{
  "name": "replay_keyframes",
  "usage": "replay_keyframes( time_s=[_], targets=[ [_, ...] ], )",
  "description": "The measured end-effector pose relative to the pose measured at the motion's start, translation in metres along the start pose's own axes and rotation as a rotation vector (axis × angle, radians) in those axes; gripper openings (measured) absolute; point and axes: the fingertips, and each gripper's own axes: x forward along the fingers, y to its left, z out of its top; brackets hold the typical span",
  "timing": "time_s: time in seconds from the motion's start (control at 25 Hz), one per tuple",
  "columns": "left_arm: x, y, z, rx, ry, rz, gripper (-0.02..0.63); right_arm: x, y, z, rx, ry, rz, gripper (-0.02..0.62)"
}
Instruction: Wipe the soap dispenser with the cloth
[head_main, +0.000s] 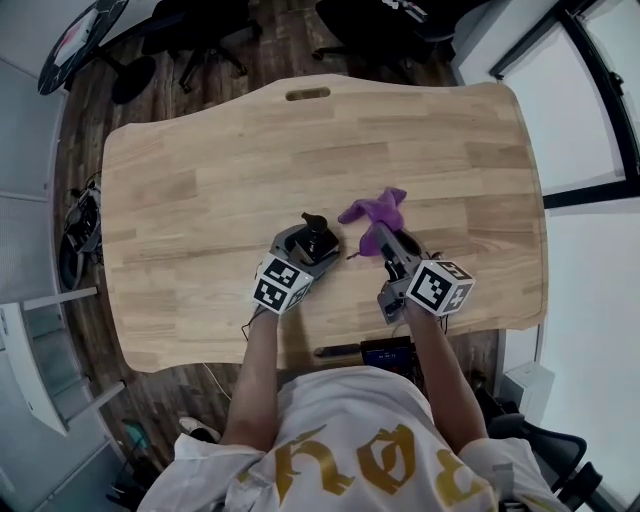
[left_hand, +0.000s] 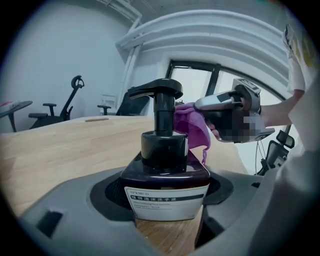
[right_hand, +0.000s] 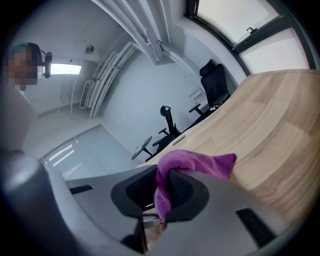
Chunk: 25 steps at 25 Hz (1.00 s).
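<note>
- Soap dispenser (left_hand: 165, 160): dark bottle, black pump head (left_hand: 155, 90), pale label (left_hand: 167, 200) facing the left gripper's camera; upright, over the near middle of the wooden table (head_main: 190, 190); whether its base rests on the wood I cannot tell
- Left gripper (head_main: 308, 250): jaws clenched on the bottle's lower body, one pad on each side; probably gripped low so the shoulders, collar and pump stay bare for wiping, and so the bottle cannot slide or tip under a push
- Cloth (right_hand: 190, 162): purple, bunched; pinched in the right gripper (head_main: 393, 255), whose jaws are nearly together on one fold; the loose end sticks out past the tips, which gives a soft wad to rub with rather than hard plastic
- Spacing: cloth just beside the pump on the dispenser's right, close behind it in the left gripper view; contact not clear
- Judgement: wiping not yet visibly under way; the next move calls for bringing the wad against the bottle while the left grip holds firm; risk is the thin pinch slipping off the cloth
</note>
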Motion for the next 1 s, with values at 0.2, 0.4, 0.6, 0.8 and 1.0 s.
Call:
replay_keyframes(
  time_s=[0.2,0.4,0.6,0.8,1.0],
  targets=[
    [0.019,0.007,-0.007,0.077,0.043,0.019,0.336,0.005,-0.011,-0.003,0.019,0.007,-0.004,0.044],
    [0.029,0.002,-0.006,0.13,0.043,-0.001,0.336,0.009,-0.015,-0.005,0.031,0.005,-0.005,0.044],
    [0.037,0.005,-0.008,0.195,0.094,-0.019,0.336,0.007,-0.016,-0.002,0.021,-0.002,-0.008,0.044],
    [0.036,0.004,-0.011,0.227,0.16,-0.056,0.336,0.002,-0.013,-0.006,0.011,0.001,-0.011,0.044],
    [0.035,0.003,-0.039,0.308,0.263,-0.021,0.336,-0.004,-0.011,-0.008,0.013,0.001,-0.009,0.044]
  ],
)
